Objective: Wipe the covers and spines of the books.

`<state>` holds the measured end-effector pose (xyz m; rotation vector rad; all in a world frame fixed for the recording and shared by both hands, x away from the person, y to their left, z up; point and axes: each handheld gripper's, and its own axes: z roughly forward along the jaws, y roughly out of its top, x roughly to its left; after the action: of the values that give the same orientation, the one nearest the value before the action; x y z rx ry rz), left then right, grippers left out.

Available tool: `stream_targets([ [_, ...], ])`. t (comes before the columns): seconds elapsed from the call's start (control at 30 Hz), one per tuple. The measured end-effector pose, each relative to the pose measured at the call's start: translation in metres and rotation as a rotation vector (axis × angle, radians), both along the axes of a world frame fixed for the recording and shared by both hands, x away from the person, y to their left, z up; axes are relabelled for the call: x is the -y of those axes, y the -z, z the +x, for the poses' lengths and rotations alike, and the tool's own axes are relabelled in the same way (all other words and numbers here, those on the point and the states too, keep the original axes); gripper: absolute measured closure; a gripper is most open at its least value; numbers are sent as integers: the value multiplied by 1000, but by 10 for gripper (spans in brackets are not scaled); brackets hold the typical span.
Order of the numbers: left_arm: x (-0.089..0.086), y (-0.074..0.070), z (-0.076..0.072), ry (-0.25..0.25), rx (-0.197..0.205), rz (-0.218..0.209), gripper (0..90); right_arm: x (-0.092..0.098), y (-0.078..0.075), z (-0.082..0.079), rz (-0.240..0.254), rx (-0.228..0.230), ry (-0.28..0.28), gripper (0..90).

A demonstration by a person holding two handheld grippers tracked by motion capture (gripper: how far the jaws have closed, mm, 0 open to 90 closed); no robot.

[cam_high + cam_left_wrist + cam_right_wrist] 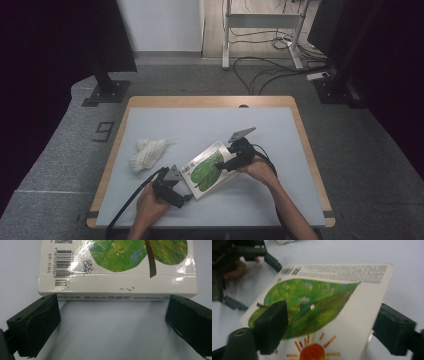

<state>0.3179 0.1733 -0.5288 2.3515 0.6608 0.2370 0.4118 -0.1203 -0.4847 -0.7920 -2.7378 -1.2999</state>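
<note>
A picture book (207, 169) with a green leaf on its white cover lies near the table's front, its right side raised off the grey mat. My right gripper (226, 164) grips that raised edge. In the right gripper view the book (324, 290) crosses the gripper (332, 312), one jaw pressing on top of the cover and the other under the edge. My left gripper (182, 197) rests open on the mat at the book's near-left side. In the left gripper view its spread jaws (112, 315) flank the book's spine (117, 296), with bare mat between them.
A white knitted cloth (147, 152) lies on the mat left of the book. The grey mat (200, 120) covers the wooden table (210, 101). Dark stands and cables sit on the floor beyond the far edge.
</note>
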Motion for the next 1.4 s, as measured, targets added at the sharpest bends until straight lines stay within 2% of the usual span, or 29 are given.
stream_targets([
  [0.07, 0, 0, 0, 0, 0, 0, 0, 1, -1, 0, -11, 4, -10, 238],
  [0.1, 0, 0, 0, 0, 0, 0, 0, 4, -4, -1, -23, 9, -26, 307],
  [0.13, 0, 0, 0, 0, 0, 1, 0, 5, -4, -1, -26, 13, -31, 330],
  [0.67, 0, 0, 0, -1, -1, 3, 0, 14, -16, -9, -84, 25, -70, 514],
  [0.83, 0, -1, 0, 1, -2, 4, 0, 19, -18, -13, -81, 35, -75, 551],
  [1.03, 0, -3, 0, -21, -19, 2, 10, 22, -17, -18, -90, 51, -73, 568],
  [1.07, -1, -4, 2, -32, -43, -14, 9, 23, -15, -19, -94, 54, -70, 573],
  [1.17, -2, -6, 3, -40, -61, -27, 15, 26, -13, -21, -93, 53, -69, 581],
  [1.4, 0, -15, 4, -57, -62, -30, 22, 32, -9, -27, -84, 57, -60, 591],
])
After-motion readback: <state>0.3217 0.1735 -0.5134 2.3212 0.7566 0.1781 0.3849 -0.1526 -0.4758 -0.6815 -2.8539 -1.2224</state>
